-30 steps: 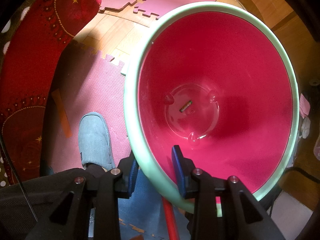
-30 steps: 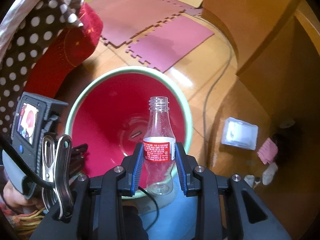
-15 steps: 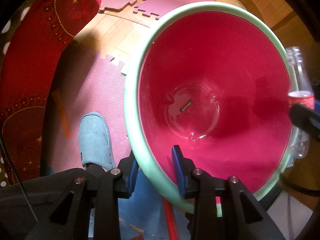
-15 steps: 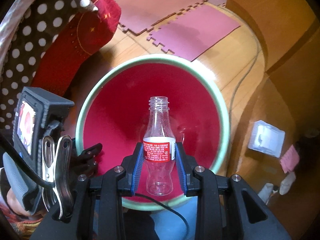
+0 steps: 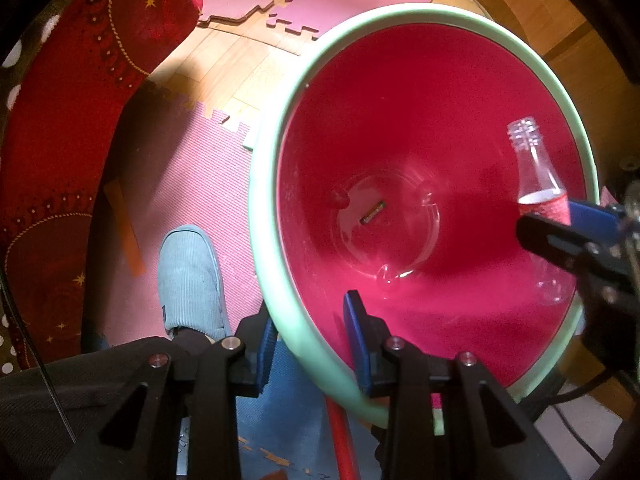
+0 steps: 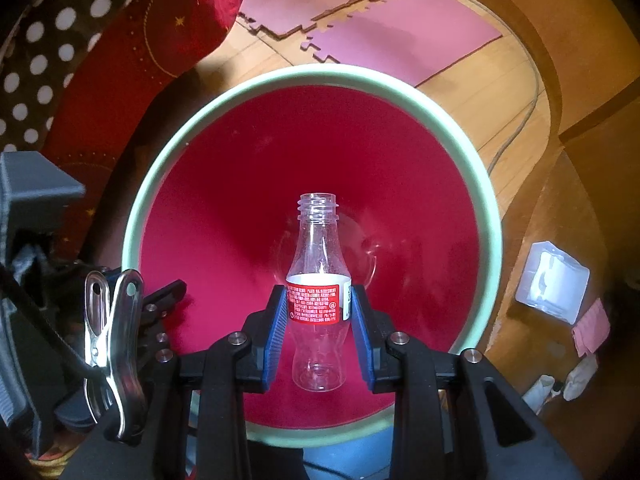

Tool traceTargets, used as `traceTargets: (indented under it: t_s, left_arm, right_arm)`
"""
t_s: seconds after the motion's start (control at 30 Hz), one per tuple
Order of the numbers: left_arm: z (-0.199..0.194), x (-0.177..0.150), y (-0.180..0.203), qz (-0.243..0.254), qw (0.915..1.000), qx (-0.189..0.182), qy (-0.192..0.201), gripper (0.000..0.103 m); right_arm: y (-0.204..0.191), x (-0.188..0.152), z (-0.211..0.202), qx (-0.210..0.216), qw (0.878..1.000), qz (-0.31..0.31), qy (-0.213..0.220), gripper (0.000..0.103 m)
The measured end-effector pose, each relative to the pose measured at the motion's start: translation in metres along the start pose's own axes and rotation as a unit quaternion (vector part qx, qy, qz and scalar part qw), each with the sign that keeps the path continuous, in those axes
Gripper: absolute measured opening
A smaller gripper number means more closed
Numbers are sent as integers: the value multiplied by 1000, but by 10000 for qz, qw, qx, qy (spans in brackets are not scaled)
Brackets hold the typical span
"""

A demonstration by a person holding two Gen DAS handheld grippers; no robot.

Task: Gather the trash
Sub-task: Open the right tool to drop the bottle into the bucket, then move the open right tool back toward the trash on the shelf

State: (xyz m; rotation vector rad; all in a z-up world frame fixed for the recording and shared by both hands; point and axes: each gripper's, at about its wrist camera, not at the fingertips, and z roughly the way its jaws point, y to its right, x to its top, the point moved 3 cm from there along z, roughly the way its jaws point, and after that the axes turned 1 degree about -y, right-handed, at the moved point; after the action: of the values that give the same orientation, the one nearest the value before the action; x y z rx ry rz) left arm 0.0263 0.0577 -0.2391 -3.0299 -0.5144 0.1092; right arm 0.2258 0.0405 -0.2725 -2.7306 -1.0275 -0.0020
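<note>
The waste bin, red inside with a pale green rim, took up most of both views above wooden flooring and pink foam mats. The left gripper was clamped on the near rim, one finger outside the wall and one inside, probably to keep the mouth steady and tilted toward the drop. The right gripper held an empty clear plastic bottle by its red label, neck pointing down into the bin; the bottle hung over the opening, inside the rim line but not released. In the left wrist view the bottle appeared at the bin's right side. The label carried fine white print, too small to read. A small dark scrap lay on the bin floor.
</note>
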Motion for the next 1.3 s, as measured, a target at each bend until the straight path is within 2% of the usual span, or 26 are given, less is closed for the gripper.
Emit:
traceTargets:
  t_s: [0.37, 0.4, 0.47, 0.5, 1.3]
  left_arm:
    - [0, 0, 0, -1, 10000, 3, -1, 34]
    - [0, 0, 0, -1, 10000, 3, -1, 34]
    - [0, 0, 0, -4, 10000, 1, -1, 34]
    - [0, 0, 0, -1, 10000, 1, -2, 34]
    - [-1, 1, 0, -9, 10000, 9, -2, 34]
  right_arm:
    - [5, 3, 10, -45, 10000, 66, 18, 34]
    - [6, 3, 9, -37, 9999, 84, 42, 36]
    - [9, 3, 8, -31, 9999, 122, 104, 59]
    - [9, 4, 7, -35, 9998, 126, 124, 62]
    - [9, -10, -27, -309, 9988, 118, 357, 62]
